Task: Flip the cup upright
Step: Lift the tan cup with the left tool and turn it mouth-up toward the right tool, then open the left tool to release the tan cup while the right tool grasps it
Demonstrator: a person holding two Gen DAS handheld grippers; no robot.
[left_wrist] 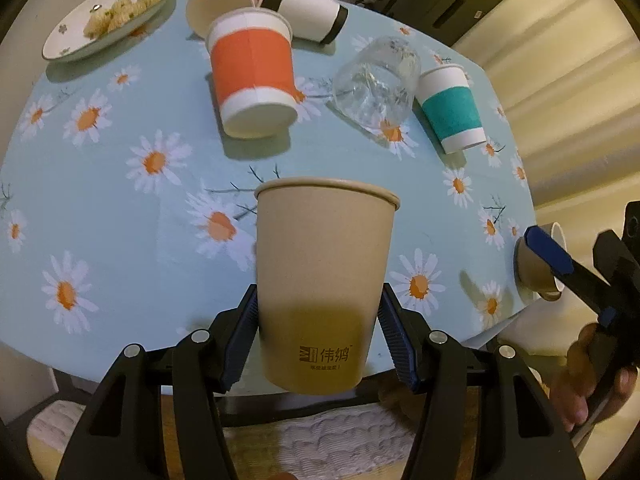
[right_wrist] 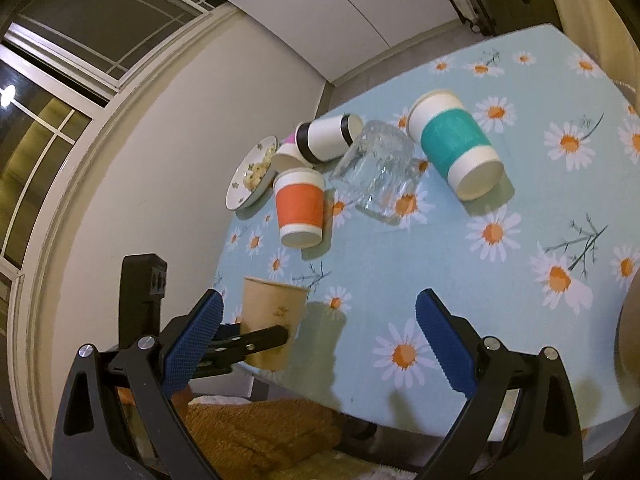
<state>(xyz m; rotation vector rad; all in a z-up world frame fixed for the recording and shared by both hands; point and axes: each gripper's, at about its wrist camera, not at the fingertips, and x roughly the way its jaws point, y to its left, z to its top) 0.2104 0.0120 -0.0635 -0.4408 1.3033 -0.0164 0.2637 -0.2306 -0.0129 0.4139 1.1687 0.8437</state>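
My left gripper is shut on a plain brown paper cup with printed characters. The cup stands upright, mouth up, at the table's near edge. It also shows in the right wrist view, held by the left gripper's black fingers. My right gripper is open and empty above the near edge of the table. In the left wrist view it shows at the far right, beside a small brown and white cup lying on its side.
On the daisy tablecloth lie an orange-banded cup, a clear glass, a teal-banded cup, a black-and-white cup and a pink cup, all tipped over. A plate of snacks sits far left.
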